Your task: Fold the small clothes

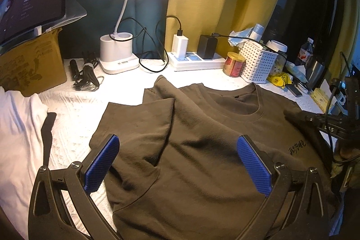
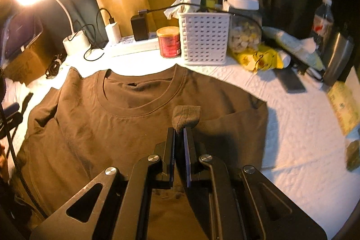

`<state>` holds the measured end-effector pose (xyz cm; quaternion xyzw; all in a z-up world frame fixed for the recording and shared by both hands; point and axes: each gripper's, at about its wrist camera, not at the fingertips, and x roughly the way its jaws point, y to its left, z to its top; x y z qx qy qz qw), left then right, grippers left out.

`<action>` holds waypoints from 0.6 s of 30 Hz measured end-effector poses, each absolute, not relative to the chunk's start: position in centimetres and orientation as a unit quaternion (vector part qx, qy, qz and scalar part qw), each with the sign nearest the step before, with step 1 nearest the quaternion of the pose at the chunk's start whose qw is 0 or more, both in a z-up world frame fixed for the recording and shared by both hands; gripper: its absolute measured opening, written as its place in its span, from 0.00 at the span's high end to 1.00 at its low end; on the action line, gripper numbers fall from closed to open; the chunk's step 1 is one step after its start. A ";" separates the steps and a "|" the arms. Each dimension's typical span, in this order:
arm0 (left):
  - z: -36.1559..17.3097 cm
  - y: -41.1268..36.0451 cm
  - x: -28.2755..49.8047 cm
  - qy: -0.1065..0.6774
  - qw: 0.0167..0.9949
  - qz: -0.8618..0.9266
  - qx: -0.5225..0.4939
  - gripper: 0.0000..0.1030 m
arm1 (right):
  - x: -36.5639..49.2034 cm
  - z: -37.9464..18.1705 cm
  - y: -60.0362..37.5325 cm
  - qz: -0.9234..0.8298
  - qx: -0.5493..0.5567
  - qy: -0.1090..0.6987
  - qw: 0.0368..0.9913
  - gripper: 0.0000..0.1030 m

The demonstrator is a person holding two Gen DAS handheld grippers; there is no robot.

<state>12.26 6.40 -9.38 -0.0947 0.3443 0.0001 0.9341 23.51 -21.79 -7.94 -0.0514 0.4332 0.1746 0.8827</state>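
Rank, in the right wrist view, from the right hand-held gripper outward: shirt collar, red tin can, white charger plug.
1. Round ribbed collar of the brown T-shirt, just ahead, left.
2. Red tin can with gold lid, beyond the collar, beside the basket.
3. White charger plug, farthest, back left.

T-shirt (image 1: 202, 150) hem cut off at bottom edge; chest print (image 1: 296, 147) illegible.
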 end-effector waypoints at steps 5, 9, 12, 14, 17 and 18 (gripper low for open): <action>-9.2 6.0 12.0 0.348 0.933 -0.004 -0.092 0.01 | 23.5 -9.0 -21.6 0.200 -0.010 0.441 0.875 0.78; -9.0 5.0 11.6 0.348 0.933 -0.011 -0.089 0.01 | 22.2 -7.9 -22.5 0.205 -0.005 0.423 0.882 0.55; -9.0 4.1 11.7 0.353 0.931 -0.022 -0.094 0.01 | 21.2 -6.8 -24.5 0.187 -0.007 0.414 0.891 0.55; -9.1 3.3 11.6 0.356 0.930 -0.027 -0.093 0.01 | 20.6 -6.4 -26.1 0.173 -0.008 0.410 0.896 0.55; -9.0 2.0 11.7 0.359 0.929 -0.035 -0.088 0.01 | 19.5 -6.1 -29.3 0.143 -0.010 0.411 0.900 0.55; -9.0 1.6 11.7 0.360 0.928 -0.037 -0.087 0.01 | 19.2 -6.2 -30.0 0.137 -0.010 0.415 0.899 0.55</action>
